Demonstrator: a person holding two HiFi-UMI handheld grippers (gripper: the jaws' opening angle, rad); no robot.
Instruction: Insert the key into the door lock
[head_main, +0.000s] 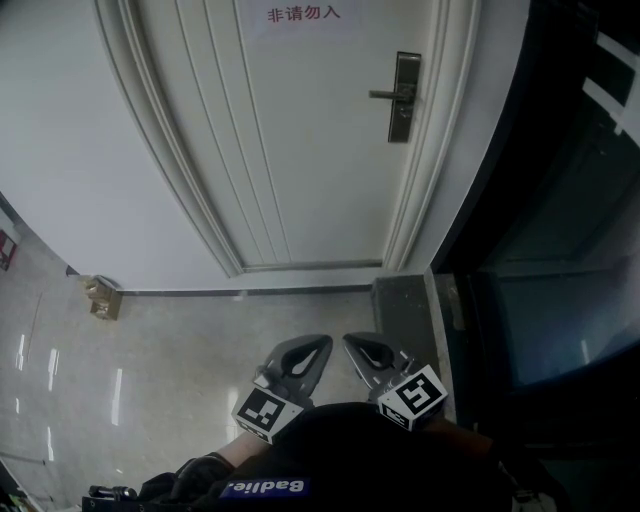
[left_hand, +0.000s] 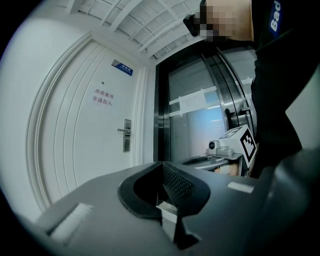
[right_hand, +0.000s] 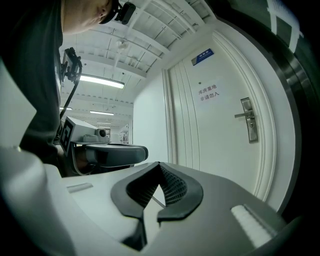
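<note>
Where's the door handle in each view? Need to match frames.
Head view: door handle upper right, on the white door.
Left gripper view: door handle left of centre, mid-height.
Right gripper view: door handle right of centre, mid-height.
Shared landmark: red-lettered sign up-left of it.

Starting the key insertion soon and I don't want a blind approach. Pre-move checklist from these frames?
1. A key in either claw: cannot tell; neither gripper view shows one clearly.
2. Jaws of left claw together: ok.
3. Jaws of right claw together: ok.
4. The lock plate and lever handle in sight: ok, in all three views.
5. The door closed: ok, as far as the frames show.
6. Claws up at the lock: not ok; both are held back, well apart from the door.
</note>
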